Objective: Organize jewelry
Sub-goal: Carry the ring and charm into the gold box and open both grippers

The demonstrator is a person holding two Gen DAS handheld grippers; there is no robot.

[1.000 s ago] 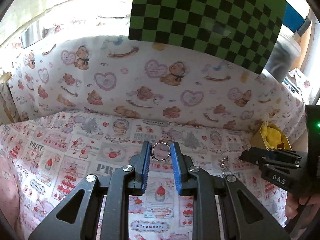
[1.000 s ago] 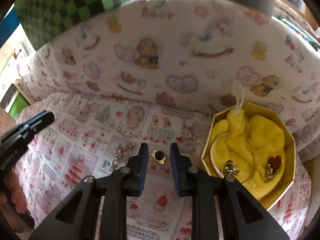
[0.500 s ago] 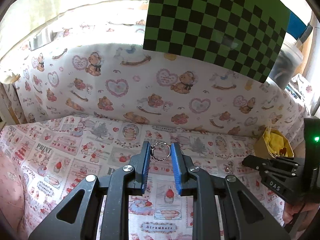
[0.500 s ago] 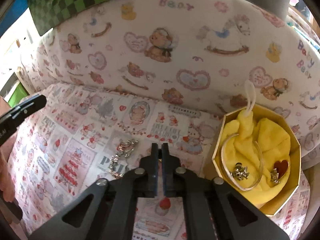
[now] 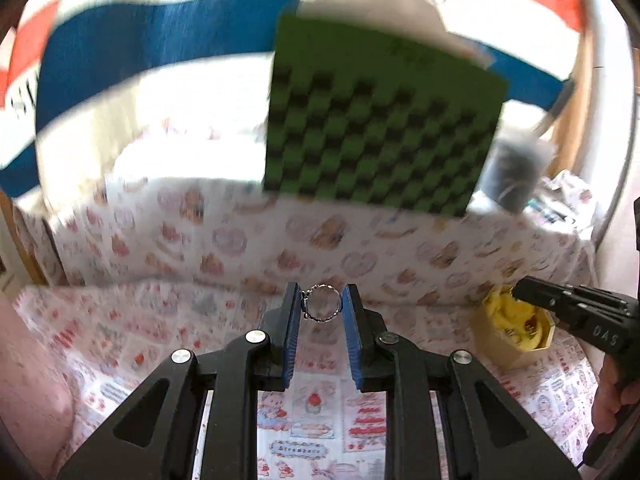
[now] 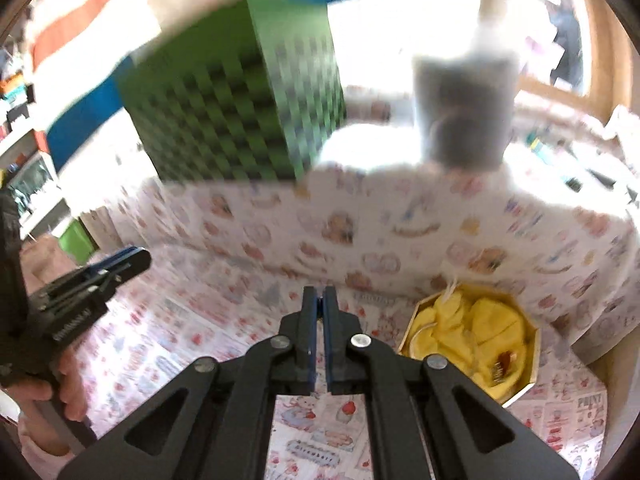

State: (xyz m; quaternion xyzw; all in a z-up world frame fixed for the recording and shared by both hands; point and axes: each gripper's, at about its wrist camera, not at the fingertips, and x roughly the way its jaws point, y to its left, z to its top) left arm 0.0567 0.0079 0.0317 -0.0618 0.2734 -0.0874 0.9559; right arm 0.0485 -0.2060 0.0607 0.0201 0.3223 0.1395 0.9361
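My left gripper (image 5: pixel 321 307) is shut on a small silver ring (image 5: pixel 322 309), held between the blue pads well above the patterned cloth. My right gripper (image 6: pixel 319 307) is shut, its pads nearly touching; a small piece it closed on is hidden between them. An octagonal yellow jewelry box (image 6: pixel 474 336) lined with yellow cloth sits low and to the right of the right gripper, with a red heart piece (image 6: pixel 505 359) inside. The box shows at the right in the left wrist view (image 5: pixel 516 322), behind the right gripper's body (image 5: pixel 576 312).
A green and black checkered board (image 5: pixel 380 112) stands behind the cloth-covered back wall (image 6: pixel 400 232). A grey container (image 6: pixel 464 108) stands behind the wall at right. The left gripper's body (image 6: pixel 80 292) shows at the left in the right wrist view.
Both grippers have risen away from the cloth, each still shut. The right gripper shut around the small gold and black piece a second ago. The views are blurred with motion.
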